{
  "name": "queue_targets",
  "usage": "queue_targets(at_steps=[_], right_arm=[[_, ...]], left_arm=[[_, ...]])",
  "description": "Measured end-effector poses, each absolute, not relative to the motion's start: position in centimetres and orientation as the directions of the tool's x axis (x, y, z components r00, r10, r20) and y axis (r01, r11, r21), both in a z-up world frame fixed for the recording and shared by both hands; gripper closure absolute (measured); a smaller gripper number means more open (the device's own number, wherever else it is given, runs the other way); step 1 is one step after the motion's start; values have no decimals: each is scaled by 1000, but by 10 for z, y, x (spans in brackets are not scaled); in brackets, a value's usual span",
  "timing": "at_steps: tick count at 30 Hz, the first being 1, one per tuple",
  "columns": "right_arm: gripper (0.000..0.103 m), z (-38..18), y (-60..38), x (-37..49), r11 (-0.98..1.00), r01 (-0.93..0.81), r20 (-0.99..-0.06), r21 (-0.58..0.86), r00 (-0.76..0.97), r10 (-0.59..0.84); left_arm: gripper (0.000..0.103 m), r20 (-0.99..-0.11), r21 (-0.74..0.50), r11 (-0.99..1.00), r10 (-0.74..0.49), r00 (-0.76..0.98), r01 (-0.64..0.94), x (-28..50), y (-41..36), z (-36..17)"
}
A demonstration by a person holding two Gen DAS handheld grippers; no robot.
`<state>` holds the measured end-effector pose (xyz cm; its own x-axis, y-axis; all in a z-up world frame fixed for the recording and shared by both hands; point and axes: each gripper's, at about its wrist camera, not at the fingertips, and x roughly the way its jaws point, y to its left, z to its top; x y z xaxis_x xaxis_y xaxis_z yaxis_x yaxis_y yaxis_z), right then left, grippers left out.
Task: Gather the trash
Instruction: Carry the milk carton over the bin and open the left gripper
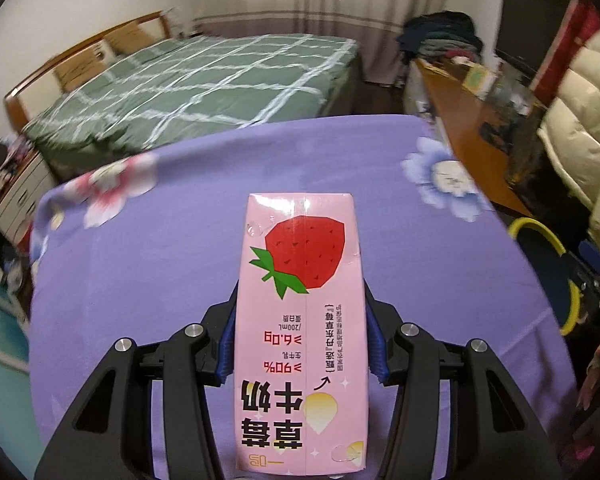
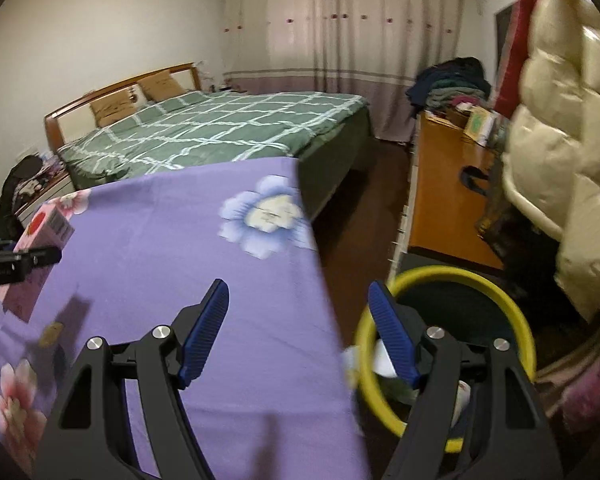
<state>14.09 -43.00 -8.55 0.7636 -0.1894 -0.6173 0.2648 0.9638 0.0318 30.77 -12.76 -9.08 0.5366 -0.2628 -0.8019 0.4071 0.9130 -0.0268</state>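
Observation:
My left gripper [image 1: 302,344] is shut on a pink strawberry milk carton [image 1: 300,320], held above the purple flowered table cloth [image 1: 160,260]. The carton also shows at the far left of the right wrist view [image 2: 44,228], with the left gripper's black finger across it. My right gripper [image 2: 300,332] is open and empty, over the table's right edge. A yellow-rimmed trash bin [image 2: 516,308] stands on the floor just right of the table, with white trash inside; its rim also shows in the left wrist view [image 1: 540,232].
A small brown scrap [image 2: 52,332] lies on the cloth [image 2: 180,240] at left. A green checked bed [image 2: 220,128] lies beyond the table. An orange desk [image 2: 440,208] with clutter and a cream puffy coat [image 2: 560,140] are on the right.

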Motion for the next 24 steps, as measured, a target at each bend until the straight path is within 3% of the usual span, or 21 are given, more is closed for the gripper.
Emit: queue_targets(at_steps=[15,24], right_arm=[[34,-94,-544,30,854,518,-619,33,682,-390],[34,-100,-582,-1,810,584,-629,55,651,-426]], left_arm=[[52,-792,-34,718,-444,419,696,249,-334,-74],[52,-814,-73,584,-503,290,808,211,-454,-91]])
